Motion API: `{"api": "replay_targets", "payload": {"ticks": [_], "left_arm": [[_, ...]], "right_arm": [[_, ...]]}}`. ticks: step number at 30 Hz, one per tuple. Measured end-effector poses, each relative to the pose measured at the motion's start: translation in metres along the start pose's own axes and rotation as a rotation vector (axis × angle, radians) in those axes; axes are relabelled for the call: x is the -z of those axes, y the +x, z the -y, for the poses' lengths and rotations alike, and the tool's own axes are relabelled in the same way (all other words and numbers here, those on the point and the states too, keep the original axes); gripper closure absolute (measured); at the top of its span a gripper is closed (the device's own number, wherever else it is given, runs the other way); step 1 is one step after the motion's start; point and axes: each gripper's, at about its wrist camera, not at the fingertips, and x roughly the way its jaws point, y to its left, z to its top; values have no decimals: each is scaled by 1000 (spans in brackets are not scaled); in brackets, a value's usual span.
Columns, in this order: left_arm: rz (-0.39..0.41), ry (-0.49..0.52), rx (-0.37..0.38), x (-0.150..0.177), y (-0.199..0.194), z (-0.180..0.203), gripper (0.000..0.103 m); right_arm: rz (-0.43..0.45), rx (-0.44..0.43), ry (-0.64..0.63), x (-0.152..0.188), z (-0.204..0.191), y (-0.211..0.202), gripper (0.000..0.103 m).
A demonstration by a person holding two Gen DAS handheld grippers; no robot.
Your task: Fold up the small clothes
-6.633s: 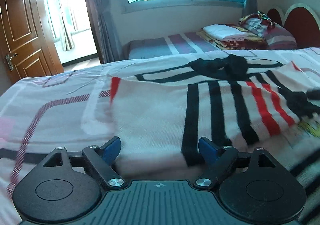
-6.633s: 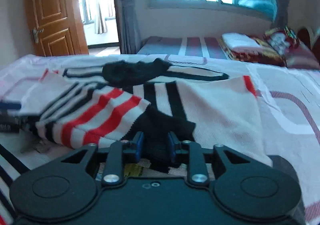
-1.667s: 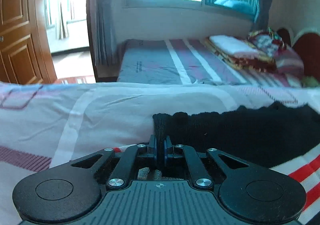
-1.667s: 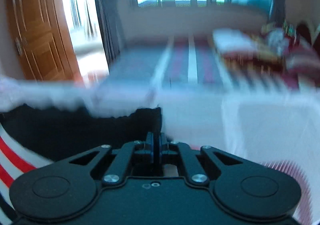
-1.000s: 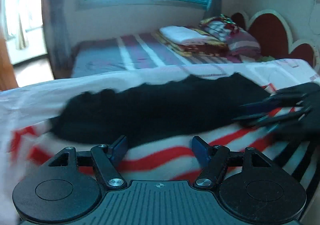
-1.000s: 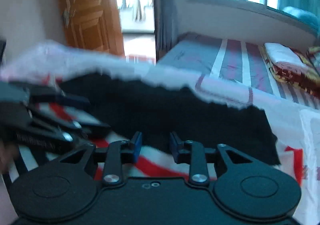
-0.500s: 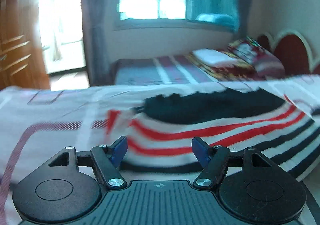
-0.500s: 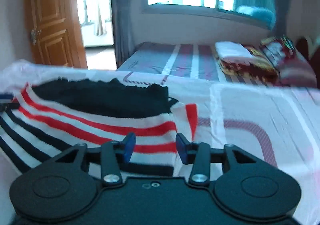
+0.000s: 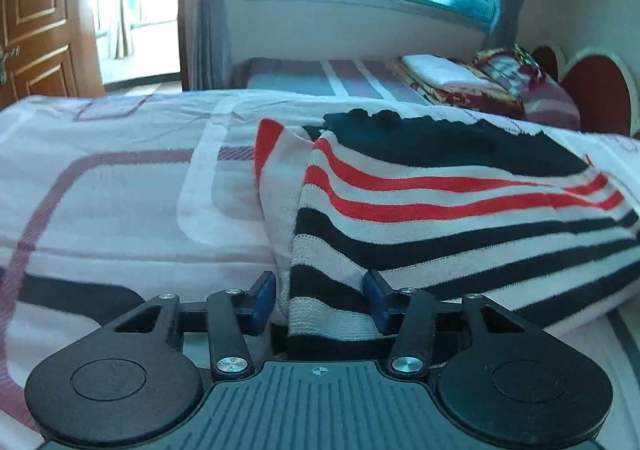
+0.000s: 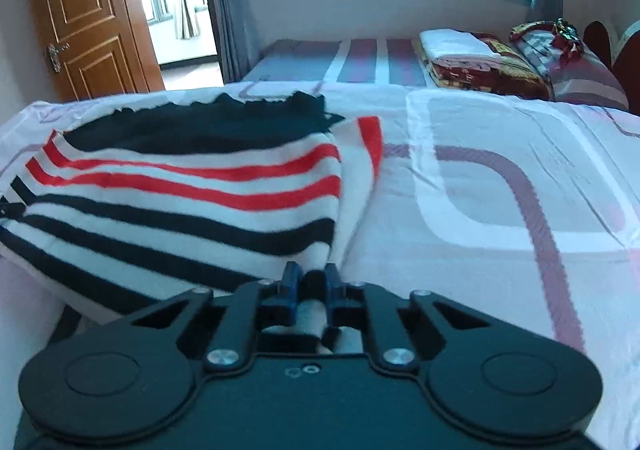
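A knitted sweater [image 9: 460,218] with white, black and red stripes and a black band lies folded on the bed. In the left wrist view its near left corner sits between the blue pads of my left gripper [image 9: 320,300]. The jaws are closing and a thin gap still shows at the left pad. In the right wrist view the same sweater [image 10: 180,202] spreads to the left. My right gripper [image 10: 310,286] is closing at its near right corner, and its pads pinch a bit of white knit.
The pink and white patterned bedsheet [image 10: 500,210] stretches bare to the right of the sweater. A second bed [image 10: 360,62] with folded blankets [image 10: 472,54] stands beyond, under a window. A wooden door [image 10: 88,14] is at the far left.
Both grippers have come down to the sweater's near corners. The left jaws have narrowed around the left corner. The right jaws have shut on the right corner.
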Motion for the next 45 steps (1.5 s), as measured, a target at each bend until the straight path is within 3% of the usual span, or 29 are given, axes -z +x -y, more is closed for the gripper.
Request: {"api": "replay_targets", "payload": {"ticks": [1,3,4,5,7,9,13,18,20,22,24,26,30,33,37,40,42,44,45], "left_arm": [[6,5,-13,-4,-4,1,54],[49,50,-105,-11,-21,9,47],[88,70,-108,-15,-31,17,35],[120,79,-80,-19,-37,28,30],[140,108,-5,-23,-36,65,30],[145,129,26,-21,-29,97,30],[115,13,63,-8,-22,120,30],[51,96,68,18,-3,136,30],[62,119,23,24,-6,126,30],[70,69,-49,30,-13,94,29],[78,26,-41,38,-21,63,29],[62,55,-56,35,-22,65,29],[41,49,-86,24,-19,77,28],[91,86,-109,15,-28,77,28],[119,86,-101,-7,-18,77,28],[72,125,-43,-16,4,93,28],[67,155,-33,-15,18,104,27],[70,112,-50,-15,21,99,11],[55,72,-48,-14,22,89,11]], "right_arm": [[-5,-2,8,-2,1,1,90],[44,44,12,-9,-3,-10,75],[91,37,-5,-12,-8,-20,74],[122,-2,-25,-16,-17,-25,72],[143,-57,-81,-22,-47,-24,69],[141,-90,-140,-22,-86,-13,72],[117,13,-148,-9,-148,11,75],[97,65,-233,16,-184,30,72],[95,95,-266,22,-180,30,74],[96,153,-265,28,-163,24,75],[99,289,-209,41,-129,17,75],[104,238,-41,52,-83,0,74],[94,219,-14,38,-82,-2,72],[150,255,41,24,-75,-12,68],[146,257,135,7,-49,0,65],[183,180,95,-6,-57,5,64],[161,93,47,-14,-74,19,65],[123,72,-43,-15,-93,35,60],[109,62,-92,-12,-100,42,60]]}}
